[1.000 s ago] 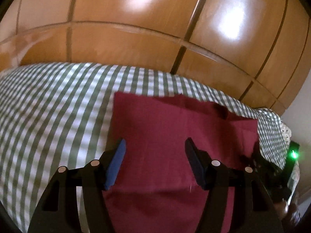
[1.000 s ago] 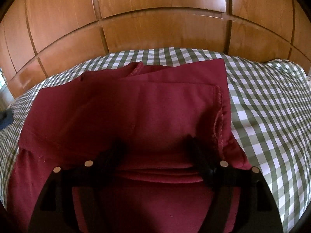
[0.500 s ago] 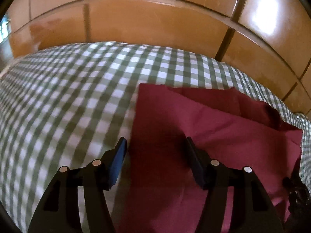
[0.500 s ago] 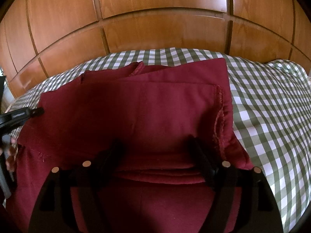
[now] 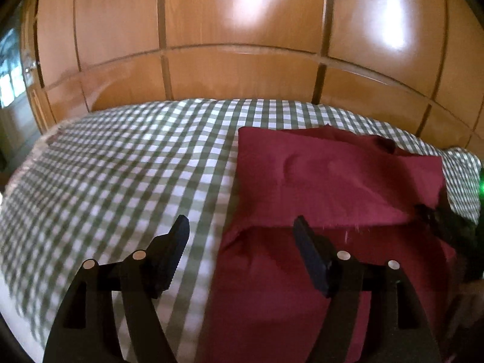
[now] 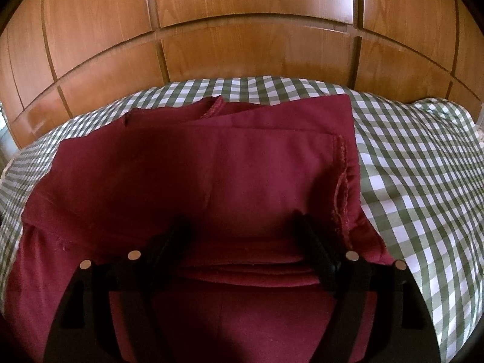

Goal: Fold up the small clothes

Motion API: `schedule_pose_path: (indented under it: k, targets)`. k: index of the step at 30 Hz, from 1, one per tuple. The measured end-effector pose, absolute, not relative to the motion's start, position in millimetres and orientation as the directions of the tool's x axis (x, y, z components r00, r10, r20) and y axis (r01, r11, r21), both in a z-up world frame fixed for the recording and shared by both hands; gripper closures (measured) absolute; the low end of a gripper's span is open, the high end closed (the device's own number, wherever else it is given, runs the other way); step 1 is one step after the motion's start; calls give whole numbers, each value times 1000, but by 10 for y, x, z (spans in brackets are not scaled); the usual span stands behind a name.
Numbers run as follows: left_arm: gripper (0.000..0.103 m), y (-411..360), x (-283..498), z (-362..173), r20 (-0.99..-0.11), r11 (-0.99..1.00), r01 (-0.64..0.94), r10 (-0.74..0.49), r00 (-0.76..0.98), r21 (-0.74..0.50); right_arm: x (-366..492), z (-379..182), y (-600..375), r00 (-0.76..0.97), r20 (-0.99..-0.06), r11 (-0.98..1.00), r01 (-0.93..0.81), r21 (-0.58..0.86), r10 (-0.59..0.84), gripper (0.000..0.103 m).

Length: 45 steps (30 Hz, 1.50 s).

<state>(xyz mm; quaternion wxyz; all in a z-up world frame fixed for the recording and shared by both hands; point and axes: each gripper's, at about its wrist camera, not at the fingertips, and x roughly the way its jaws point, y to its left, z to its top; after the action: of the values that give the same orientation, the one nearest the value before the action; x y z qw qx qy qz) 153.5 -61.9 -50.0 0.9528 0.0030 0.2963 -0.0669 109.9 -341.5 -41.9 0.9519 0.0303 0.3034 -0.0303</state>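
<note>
Maroon garment (image 6: 242,175): matt woven cloth, frayed stitched hem R of right gripper (image 6: 245,242). Checked sheet (image 5: 121,166): soft matt cotton-like cloth under left gripper (image 5: 242,242). Wardrobe panels (image 5: 242,30) beyond: glossy varnished wood w/ glare. Gripper fingers (image 5: 172,257): black matt plastic, ridged pads.

A green-and-white gingham bedcover (image 5: 127,163) spreads over the whole bed, its checks running to a rounded far edge; in the right wrist view its far right corner (image 6: 438,115) bunches into soft wrinkles. Behind the bed stands a glossy wooden panelled wall (image 5: 242,60), orange-brown, cut into tall rectangles by dark grooves, with pale patches of reflected light (image 5: 384,27) high on its upper panels. At the far left edge of the left wrist view a bright window (image 5: 10,69) shows, blurred
</note>
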Motion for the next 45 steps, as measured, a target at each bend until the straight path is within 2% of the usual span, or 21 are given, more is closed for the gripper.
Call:
schedule_pose_path:
  k: [14, 17, 20, 23, 35, 45]
  targets:
    - [33, -339, 905, -721, -590, 991, 128, -130, 797, -46, 1058, -419, -3321, 804, -580, 990, 133, -39, -131, 17]
    - [33, -278, 822, -767, -597, 991, 130, -129, 792, -42, 987, -383, -3297, 796, -588, 989, 143, -46, -142, 13]
    - [33, -218, 755, -831, -613, 989, 142, -137, 778, -41, 845, -356, -3319, 780, -617, 991, 135, 4, -103, 2]
    - [33, -181, 694, -893, -621, 989, 147, -131, 772, -26, 682, -400, -3348, 746, -663, 994, 109, 22, -67, 2]
    - [33, -122, 530, -1056, -663, 984, 180, -132, 736, 4, -198, -487, -3964, 713, -693, 990, 140, -13, -109, 2]
    - [33, 64, 341, -1106, -705, 977, 214, -154, 692, -3, -858, -754, -4098, 639, -769, 990, 90, 105, 23, 2]
